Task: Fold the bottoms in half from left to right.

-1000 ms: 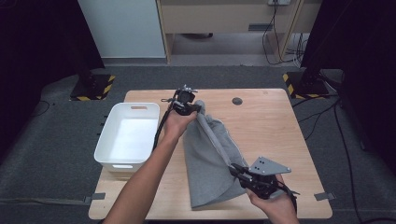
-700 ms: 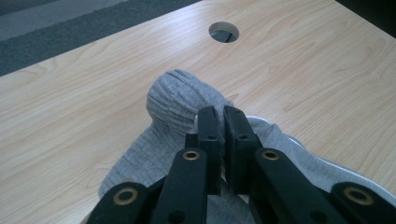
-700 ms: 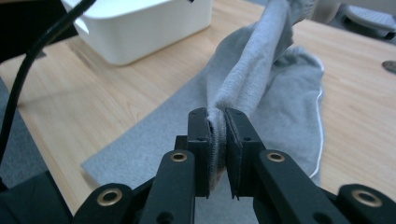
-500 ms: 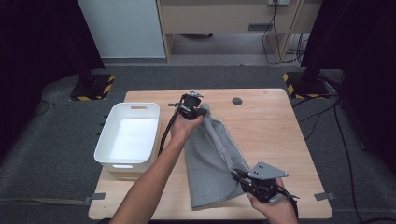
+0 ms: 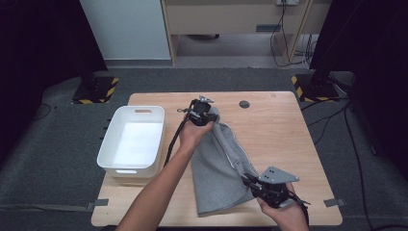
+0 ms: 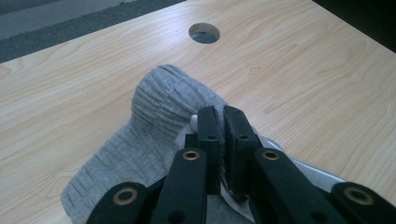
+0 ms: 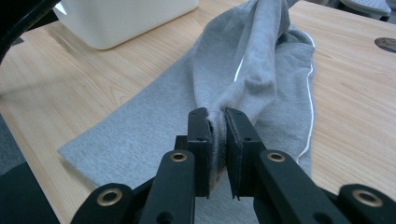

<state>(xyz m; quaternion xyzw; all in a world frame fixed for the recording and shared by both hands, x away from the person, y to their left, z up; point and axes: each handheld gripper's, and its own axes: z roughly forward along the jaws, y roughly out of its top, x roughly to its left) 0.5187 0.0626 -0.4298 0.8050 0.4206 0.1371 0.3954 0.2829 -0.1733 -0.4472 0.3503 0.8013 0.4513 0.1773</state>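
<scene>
between the left claw (image 6: 223, 122) jaws sits the grey garment's (image 5: 219, 168) far end, pinched tight; right claw (image 7: 217, 126) clamps its near edge. cloth stretches diagonally across the counter (image 5: 284, 130), bare wood right, white bin (image 5: 132, 139) left.

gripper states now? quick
Left gripper: closed on the grey garment at its far end.
Right gripper: closed on the same garment's near edge.
</scene>
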